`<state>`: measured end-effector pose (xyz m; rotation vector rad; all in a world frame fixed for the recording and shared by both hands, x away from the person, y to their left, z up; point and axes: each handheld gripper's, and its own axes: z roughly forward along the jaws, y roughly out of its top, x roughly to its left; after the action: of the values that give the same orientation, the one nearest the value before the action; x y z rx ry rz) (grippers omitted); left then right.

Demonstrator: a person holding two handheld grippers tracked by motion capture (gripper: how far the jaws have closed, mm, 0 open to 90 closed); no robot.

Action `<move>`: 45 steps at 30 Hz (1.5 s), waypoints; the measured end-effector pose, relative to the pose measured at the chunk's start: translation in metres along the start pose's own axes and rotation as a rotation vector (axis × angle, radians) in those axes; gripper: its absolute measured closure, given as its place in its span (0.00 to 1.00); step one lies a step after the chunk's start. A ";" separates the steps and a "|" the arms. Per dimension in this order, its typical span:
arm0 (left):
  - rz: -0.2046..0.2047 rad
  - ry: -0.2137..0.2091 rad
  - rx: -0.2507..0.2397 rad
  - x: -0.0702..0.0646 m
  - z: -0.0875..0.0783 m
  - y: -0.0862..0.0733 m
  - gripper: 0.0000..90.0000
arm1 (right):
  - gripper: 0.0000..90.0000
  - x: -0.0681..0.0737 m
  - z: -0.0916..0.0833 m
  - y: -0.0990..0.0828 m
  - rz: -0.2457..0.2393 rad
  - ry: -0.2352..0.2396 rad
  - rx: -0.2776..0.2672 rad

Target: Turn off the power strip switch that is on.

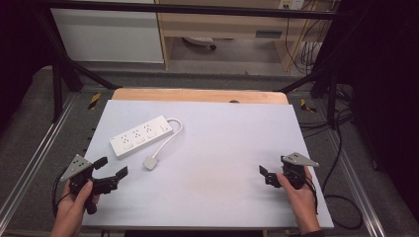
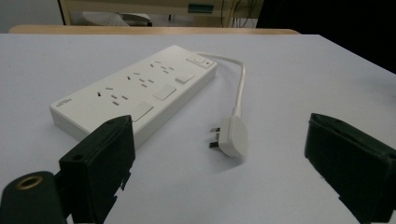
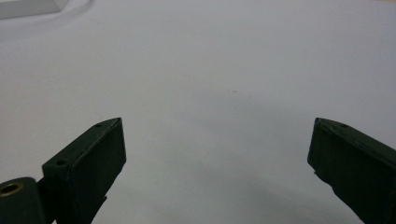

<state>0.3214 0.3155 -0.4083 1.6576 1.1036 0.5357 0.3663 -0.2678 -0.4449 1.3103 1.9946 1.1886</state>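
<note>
White table in a dim room, with a wooden edge at its far side and dark metal rails all around.

White power strip lying flat on the left half of the table, turned a bit slantwise. Three sets of plug holes on top, each with its own switch, seen in the left gripper view. White cord coming out of the far end, bending round and running back to a white plug. Plug lying on the table just beside the near end of the strip, not touching it, metal pins pointing at the strip.

Left gripper held in a hand at the near left corner, pointing at the strip and plug. Jaws spread wide, nothing between them but bare table, plug near but apart.

Right gripper held in a hand at the near right side, well apart from the strip. Jaws spread wide too, pinching nothing, looking over bare table.
</note>
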 end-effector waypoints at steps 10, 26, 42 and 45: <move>-0.011 0.001 -0.012 -0.001 0.000 0.000 0.10 | 0.05 0.005 -0.001 0.000 -0.030 0.010 0.007; -0.022 -0.044 -0.042 -0.001 0.006 0.026 0.09 | 0.05 0.007 -0.010 0.001 -0.021 -0.003 -0.026; -0.013 -0.061 -0.026 0.000 0.017 0.047 0.09 | 0.05 0.008 -0.012 0.001 -0.027 0.003 -0.032; -0.008 -0.063 -0.027 -0.002 0.020 0.051 0.08 | 0.04 0.009 -0.012 0.001 -0.027 0.001 -0.029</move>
<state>0.3565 0.3010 -0.3685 1.6350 1.0526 0.4882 0.3543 -0.2646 -0.4372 1.2647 1.9821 1.2023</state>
